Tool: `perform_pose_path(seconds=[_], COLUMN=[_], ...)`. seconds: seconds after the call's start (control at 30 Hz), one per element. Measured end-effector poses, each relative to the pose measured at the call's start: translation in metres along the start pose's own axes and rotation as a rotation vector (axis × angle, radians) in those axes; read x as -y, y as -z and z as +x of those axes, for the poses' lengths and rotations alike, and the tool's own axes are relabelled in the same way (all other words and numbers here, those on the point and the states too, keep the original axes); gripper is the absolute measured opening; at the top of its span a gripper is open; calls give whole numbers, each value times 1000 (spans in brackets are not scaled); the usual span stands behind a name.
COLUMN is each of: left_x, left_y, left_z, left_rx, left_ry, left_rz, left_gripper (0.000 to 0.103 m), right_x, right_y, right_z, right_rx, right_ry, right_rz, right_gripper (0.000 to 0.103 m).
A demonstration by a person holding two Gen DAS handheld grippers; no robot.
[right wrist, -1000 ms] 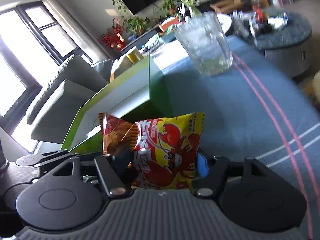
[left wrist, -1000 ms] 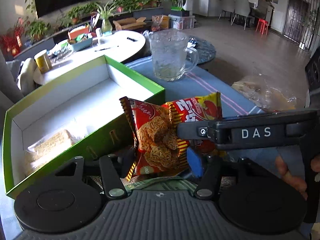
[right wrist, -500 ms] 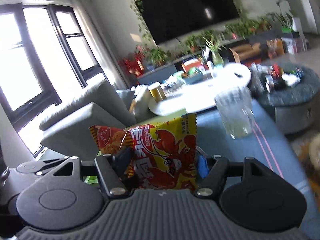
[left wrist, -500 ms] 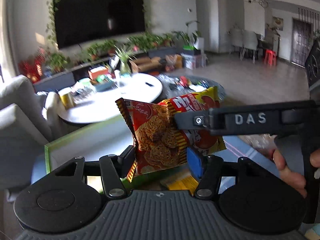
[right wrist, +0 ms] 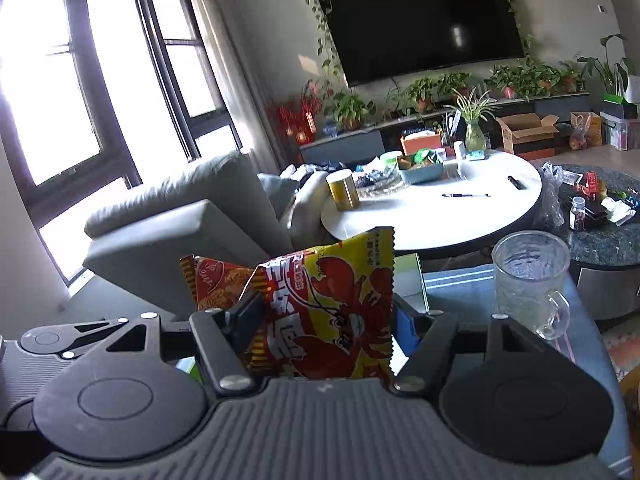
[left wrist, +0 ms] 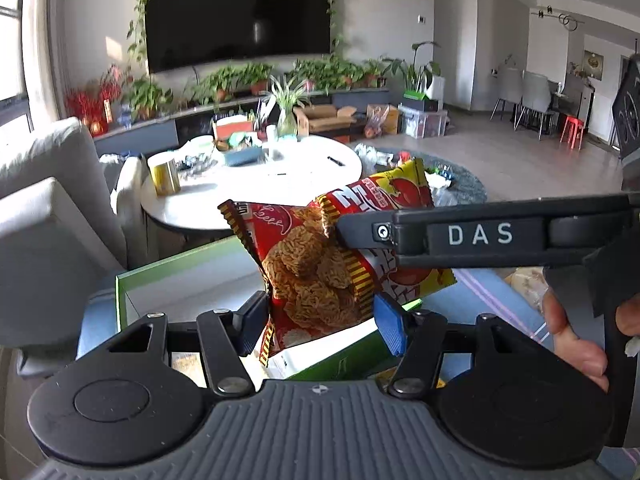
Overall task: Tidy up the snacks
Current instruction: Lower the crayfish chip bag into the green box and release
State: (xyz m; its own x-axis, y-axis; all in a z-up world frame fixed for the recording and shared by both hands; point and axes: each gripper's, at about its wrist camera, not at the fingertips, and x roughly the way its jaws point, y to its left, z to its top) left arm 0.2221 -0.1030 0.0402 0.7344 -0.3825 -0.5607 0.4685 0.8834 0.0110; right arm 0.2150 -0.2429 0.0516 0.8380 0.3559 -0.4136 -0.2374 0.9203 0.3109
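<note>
My left gripper (left wrist: 320, 318) is shut on a red noodle-snack packet (left wrist: 308, 280) and holds it in the air above the green box (left wrist: 192, 280). My right gripper (right wrist: 326, 326) is shut on a yellow-and-red crayfish snack packet (right wrist: 336, 312); that packet also shows in the left wrist view (left wrist: 392, 200), beside the red one, with the right gripper's black body (left wrist: 480, 236) crossing in front. The red packet (right wrist: 216, 284) peeks out to the left in the right wrist view. The two packets touch or overlap.
A glass mug (right wrist: 528, 280) stands on the blue striped cloth (right wrist: 452, 284) to the right of the box. A white round table (right wrist: 440, 204) with clutter, a dark low table (right wrist: 600, 216) and a grey sofa (right wrist: 176, 216) lie behind. A clear bag (left wrist: 524, 284) lies at right.
Both grippers have lifted and tilted up with their packets; the box and mug have dropped low in view and the room behind has come into sight.
</note>
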Motion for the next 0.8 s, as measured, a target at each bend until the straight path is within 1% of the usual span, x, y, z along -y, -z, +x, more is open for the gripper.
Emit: perform_pose_path(seconds=[0.33, 0.53, 0.6, 0.63, 0.7, 0.8], left_x=[-21, -31, -35, -37, -39, -43], left_y=[7, 17, 21, 22, 24, 25], left_z=[59, 87, 93, 95, 95, 93], left_rx=[-99, -161, -181, -180, -171, -173], left_ry=[14, 27, 37, 38, 35, 36], left_rz=[-48, -77, -93, -99, -101, -117], left_gripper=[55, 55, 55, 56, 60, 64], right_x=[22, 27, 28, 29, 30, 26], right_y=[12, 21, 25, 27, 32, 36], right_z=[48, 75, 82, 85, 90, 87], right_rx=[-90, -149, -176, -190, -216, -223], right_ry=[9, 29, 39, 44, 51, 46], right_rz=[53, 53, 56, 60, 66, 44], right_gripper=[85, 85, 85, 85, 85, 85])
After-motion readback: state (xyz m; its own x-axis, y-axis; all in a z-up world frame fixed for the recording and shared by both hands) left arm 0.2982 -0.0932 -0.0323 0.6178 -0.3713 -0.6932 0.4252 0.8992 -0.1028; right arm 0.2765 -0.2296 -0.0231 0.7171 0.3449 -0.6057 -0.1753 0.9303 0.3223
